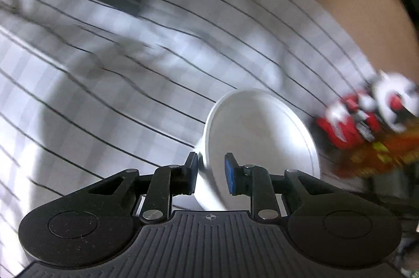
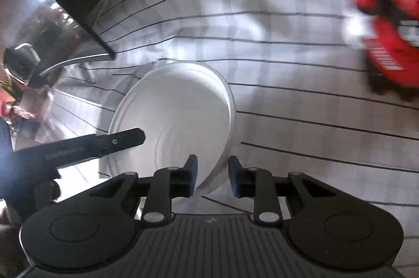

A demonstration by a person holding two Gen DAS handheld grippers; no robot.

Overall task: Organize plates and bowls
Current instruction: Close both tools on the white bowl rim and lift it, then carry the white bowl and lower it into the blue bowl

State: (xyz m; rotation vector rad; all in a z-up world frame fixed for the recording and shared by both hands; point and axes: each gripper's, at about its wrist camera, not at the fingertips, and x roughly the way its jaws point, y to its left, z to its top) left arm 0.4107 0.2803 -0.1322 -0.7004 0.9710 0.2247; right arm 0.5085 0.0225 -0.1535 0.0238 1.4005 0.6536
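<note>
the white bowl (image 1: 259, 141) looks light, stiff and slick, best pinched at its rim, where the left gripper (image 1: 210, 174) and right gripper (image 2: 212, 177) jaws are clamped.

Worktop under a pale grey checked cloth (image 2: 301, 16) with thin dark lines, creased in places, white bowl (image 2: 178, 118) tipped on it, blurred red and white packet (image 2: 387, 47) near one edge, dark flat panel (image 2: 65, 5) at another
</note>
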